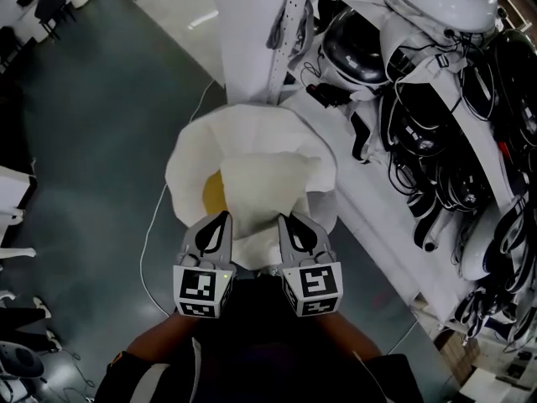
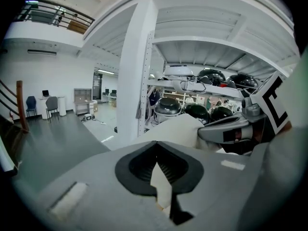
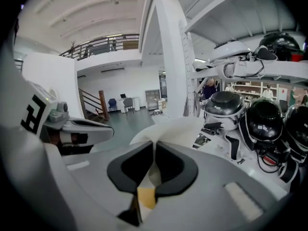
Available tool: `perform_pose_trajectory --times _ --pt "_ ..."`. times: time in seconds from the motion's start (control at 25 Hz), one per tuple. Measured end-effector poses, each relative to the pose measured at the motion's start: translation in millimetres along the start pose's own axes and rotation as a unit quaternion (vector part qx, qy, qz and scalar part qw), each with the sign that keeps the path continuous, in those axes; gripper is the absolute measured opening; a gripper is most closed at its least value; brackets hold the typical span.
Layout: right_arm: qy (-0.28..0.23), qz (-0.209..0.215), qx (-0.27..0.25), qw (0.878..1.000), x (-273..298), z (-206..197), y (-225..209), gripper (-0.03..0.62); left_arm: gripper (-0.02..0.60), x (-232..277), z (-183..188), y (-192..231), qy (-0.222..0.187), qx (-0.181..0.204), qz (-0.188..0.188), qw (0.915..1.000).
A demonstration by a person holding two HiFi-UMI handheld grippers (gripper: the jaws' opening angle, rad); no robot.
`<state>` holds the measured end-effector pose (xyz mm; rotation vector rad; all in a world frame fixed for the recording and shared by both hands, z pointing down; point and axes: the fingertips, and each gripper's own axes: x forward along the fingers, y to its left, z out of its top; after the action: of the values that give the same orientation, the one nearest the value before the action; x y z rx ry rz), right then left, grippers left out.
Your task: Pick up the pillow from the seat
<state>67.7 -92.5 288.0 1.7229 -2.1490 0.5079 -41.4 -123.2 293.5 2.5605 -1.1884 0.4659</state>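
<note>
While aloft, pillow [image 1: 268,183] in hand-held grippers [image 1: 220,219] [image 1: 290,222]

You are finding no legible text, brand or number; the cube [image 1: 202,290] on your left gripper [image 1: 223,218] and the cube [image 1: 312,286] on your right gripper [image 1: 285,220] are showing only black-and-white square markers.

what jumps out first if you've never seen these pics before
The white pillow in the middle of the head view, pinched at its near edge by the left claw and the right claw, both shut on the fabric, over the round white seat. Next, on the right, the shelf crowded with glossy black and white shells and tangled black cables.
</note>
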Motion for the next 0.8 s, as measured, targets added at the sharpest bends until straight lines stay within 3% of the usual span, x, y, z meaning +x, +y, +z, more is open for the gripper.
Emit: perform_pose_trajectory --times 0.8 --pt "-0.003 0.018 -0.024 1.0 -4 -2 18 0.018 0.002 -11 -1 5 -0.008 0.007 0.022 0.9997"
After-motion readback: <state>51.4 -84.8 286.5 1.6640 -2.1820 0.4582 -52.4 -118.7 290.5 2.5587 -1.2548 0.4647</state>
